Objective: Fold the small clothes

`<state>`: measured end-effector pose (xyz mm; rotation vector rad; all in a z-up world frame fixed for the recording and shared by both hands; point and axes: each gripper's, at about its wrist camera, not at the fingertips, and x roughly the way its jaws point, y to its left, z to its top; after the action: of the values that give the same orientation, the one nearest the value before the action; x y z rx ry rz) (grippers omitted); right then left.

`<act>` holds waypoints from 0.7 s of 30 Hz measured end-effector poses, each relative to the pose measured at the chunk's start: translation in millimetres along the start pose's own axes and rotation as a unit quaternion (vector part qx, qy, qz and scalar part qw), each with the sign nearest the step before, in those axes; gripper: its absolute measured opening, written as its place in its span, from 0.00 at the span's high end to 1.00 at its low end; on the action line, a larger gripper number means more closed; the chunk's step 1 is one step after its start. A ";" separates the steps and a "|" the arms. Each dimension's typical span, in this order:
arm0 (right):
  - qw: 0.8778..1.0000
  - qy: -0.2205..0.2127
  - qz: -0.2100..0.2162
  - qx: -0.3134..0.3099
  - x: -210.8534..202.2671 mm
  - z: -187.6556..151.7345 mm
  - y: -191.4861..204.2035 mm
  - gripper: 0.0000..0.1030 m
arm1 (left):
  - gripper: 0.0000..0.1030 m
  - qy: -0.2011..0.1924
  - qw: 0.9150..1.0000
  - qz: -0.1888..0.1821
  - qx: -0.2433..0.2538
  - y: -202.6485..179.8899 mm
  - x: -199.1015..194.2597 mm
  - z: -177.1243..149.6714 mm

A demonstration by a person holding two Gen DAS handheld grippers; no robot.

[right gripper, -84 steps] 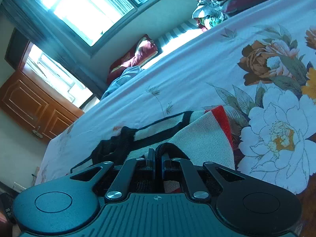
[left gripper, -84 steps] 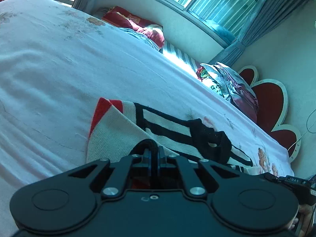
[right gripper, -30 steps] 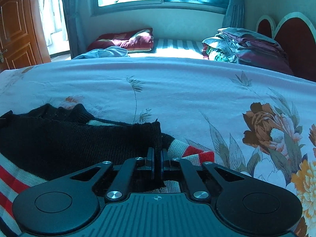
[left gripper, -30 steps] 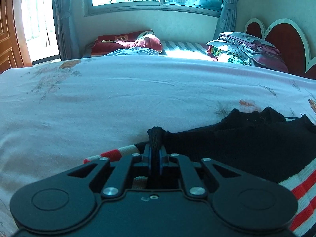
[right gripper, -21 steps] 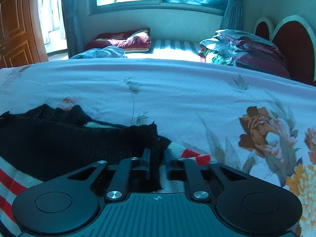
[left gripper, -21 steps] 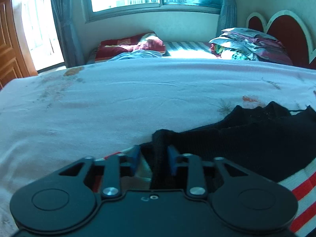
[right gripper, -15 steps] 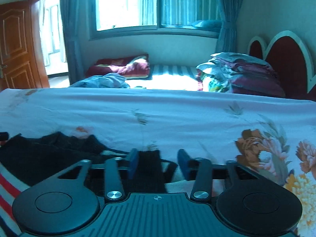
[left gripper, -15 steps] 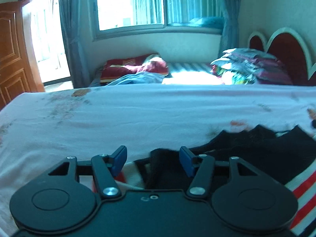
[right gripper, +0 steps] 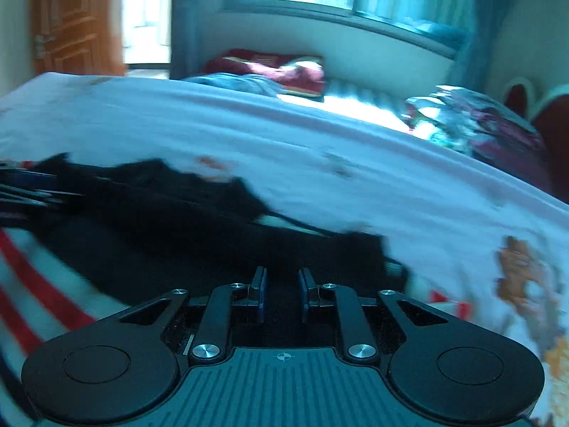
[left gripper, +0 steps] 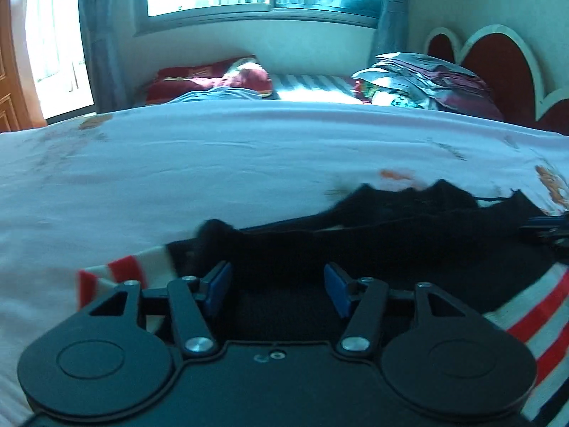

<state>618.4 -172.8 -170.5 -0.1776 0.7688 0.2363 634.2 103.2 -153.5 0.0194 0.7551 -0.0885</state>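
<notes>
A small knit sweater (left gripper: 409, 242), black with white and red stripes, lies folded over on the flowered bedsheet (left gripper: 213, 163). My left gripper (left gripper: 277, 288) is open and empty, just above the sweater's left black edge. The sweater also shows in the right wrist view (right gripper: 177, 227). My right gripper (right gripper: 282, 293) is open with a narrower gap, empty, just above the sweater's right black edge. Each gripper's tip shows faintly at the edge of the other's view.
Folded bedding and pillows (left gripper: 419, 82) are piled at the far right by the red heart-shaped headboard (left gripper: 498, 57). A red pillow and blue cloth (left gripper: 213, 82) lie under the window. A wooden door (right gripper: 74, 28) stands at the far left.
Both grippers opened and let go of the sweater's black edge, then lifted and drew back. The folded-over part now rests on the bed. The right gripper has swung to the left.
</notes>
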 end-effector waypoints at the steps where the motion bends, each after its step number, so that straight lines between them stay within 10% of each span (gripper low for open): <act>1: 1.000 0.004 -0.019 0.019 0.5 -5.2 -21.3 0.84 | 0.58 -0.003 1.000 -0.016 -0.008 11.5 -2.9 0.3; 10: 0.999 -0.030 0.006 0.032 -32.8 -5.5 -24.3 0.84 | 0.47 -0.020 0.999 0.036 0.032 -28.5 -23.4 2.9; 21: 0.992 -0.018 0.123 -0.004 -51.8 -18.6 73.6 0.84 | 0.47 -0.009 0.999 -0.031 0.018 -87.7 -50.9 -30.2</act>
<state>549.8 -114.4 -152.5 -0.0858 0.7528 0.4759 569.0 21.0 -139.3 0.0294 0.7371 -0.1605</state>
